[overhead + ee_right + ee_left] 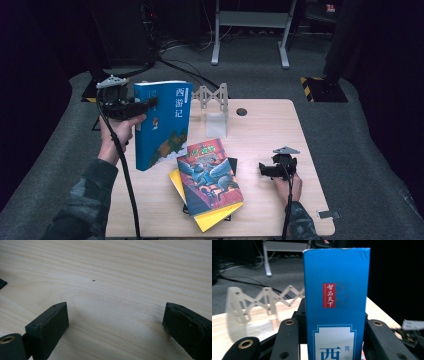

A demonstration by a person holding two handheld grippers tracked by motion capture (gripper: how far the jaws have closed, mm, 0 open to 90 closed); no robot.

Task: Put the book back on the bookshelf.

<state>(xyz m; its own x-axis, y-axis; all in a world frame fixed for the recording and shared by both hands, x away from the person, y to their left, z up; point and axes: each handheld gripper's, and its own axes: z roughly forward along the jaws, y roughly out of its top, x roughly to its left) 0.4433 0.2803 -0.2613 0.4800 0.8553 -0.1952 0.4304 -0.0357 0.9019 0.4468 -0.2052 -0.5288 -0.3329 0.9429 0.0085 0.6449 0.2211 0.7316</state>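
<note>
A blue book with white Chinese characters (pixel 161 122) stands upright in the air over the table's left edge. My left gripper (pixel 149 104) is shut on its spine near the top. In the left gripper view the blue spine (pixel 336 297) sits between the two black jaws of that gripper (pixel 333 323). My right gripper (pixel 264 170) rests low at the right of the table (pixel 270 130), jaws open. In the right gripper view that gripper (pixel 115 312) has bare wood (pixel 105 277) between its jaws.
A stack lies at the table's front middle: a colourful illustrated book (pixel 210 175) on a yellow book (pixel 212 220). A white folding book rack (pixel 212 96) with a clear end plate (pixel 217 125) stands at the back edge. Grey carpet and cables surround the table.
</note>
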